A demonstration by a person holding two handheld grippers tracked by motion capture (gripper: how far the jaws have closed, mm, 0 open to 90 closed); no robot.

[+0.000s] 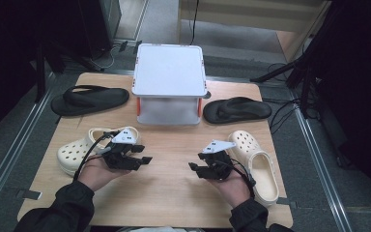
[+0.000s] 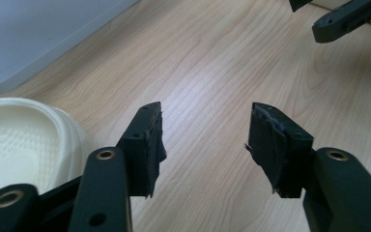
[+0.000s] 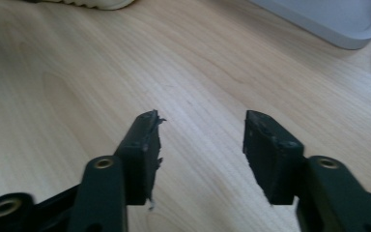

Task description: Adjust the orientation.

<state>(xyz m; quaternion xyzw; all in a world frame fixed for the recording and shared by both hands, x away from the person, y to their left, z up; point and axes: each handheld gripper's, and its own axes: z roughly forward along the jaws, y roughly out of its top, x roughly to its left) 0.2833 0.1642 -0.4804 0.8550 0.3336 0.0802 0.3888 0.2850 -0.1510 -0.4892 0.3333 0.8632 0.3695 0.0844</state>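
cream clogs [image 1: 79,151]: 2 | black flip-flops [image 1: 90,100]: 2 | white stand [image 1: 169,70]: 1 | both grippers' jaws apart, empty

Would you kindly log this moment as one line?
left gripper: open, empty, beside left clog | right gripper: open, empty, beside right clog | table: bare wood between them

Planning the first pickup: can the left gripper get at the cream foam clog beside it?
Probably yes: the left gripper is open and empty, and the cream foam clog lies right beside it, uncovered.
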